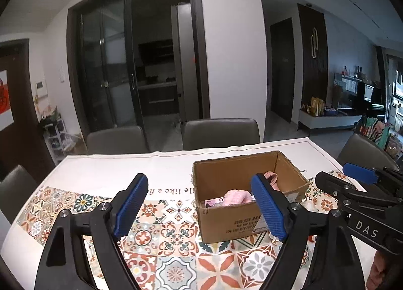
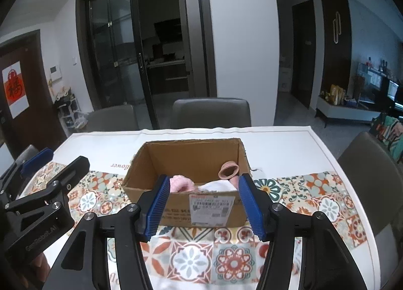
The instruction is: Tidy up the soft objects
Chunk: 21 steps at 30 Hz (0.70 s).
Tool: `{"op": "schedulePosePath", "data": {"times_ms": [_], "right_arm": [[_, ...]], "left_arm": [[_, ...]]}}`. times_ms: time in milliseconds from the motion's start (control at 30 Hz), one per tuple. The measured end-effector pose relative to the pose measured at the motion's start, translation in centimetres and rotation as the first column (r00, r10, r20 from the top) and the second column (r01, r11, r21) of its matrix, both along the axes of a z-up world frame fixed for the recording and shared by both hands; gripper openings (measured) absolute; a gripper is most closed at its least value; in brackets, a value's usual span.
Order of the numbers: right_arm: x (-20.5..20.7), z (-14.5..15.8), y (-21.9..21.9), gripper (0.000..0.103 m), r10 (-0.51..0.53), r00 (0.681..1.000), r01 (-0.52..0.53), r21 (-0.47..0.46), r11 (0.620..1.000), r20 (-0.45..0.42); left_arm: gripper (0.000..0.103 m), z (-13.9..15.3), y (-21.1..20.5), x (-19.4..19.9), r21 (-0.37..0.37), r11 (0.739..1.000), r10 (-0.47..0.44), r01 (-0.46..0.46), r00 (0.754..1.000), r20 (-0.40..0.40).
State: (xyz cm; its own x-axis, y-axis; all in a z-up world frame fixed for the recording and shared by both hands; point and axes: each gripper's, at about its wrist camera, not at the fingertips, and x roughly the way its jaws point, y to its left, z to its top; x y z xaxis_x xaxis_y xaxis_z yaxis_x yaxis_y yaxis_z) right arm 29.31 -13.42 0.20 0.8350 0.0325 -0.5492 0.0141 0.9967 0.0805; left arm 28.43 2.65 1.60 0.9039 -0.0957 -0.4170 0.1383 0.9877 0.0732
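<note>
Jaws of both tools stand spread with nothing between them, above the near tiled cloth. Just beyond, the cardboard box (image 2: 186, 204) lies straight ahead of the right gripper (image 2: 201, 204) and off to the right of the left gripper (image 1: 201, 204), long side across. Inside it rest a fluffy pink piece (image 2: 180, 182), white cloth (image 2: 216, 185) and a pink band (image 2: 228, 169).

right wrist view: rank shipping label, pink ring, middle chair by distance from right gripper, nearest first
From the right gripper:
1. Shipping label, on the cardboard box's near wall, straight ahead.
2. Pink ring, inside the box, back right corner.
3. Middle chair, beyond the table's far edge.
</note>
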Motion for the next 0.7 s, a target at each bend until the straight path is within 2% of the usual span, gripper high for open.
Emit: {"op": "schedulePosePath", "data": {"times_ms": [367, 700], "right_arm": [[-6.4, 1.0, 1.2, 0.062, -0.048, 0.998, 0.048, -0.003, 0.999, 0.035], [-10.8, 1.8, 1.0, 0.064, -0.021, 0.998, 0.021, -0.012, 1.000, 0.059]], "left_arm": [[0.090, 0.4, 1.1, -5.5, 0.000, 1.000, -0.003, 0.003, 1.000, 0.017], [0.094, 0.7, 0.7, -10.7, -0.020, 0.999, 0.046, -0.046, 0.998, 0.031]]}}
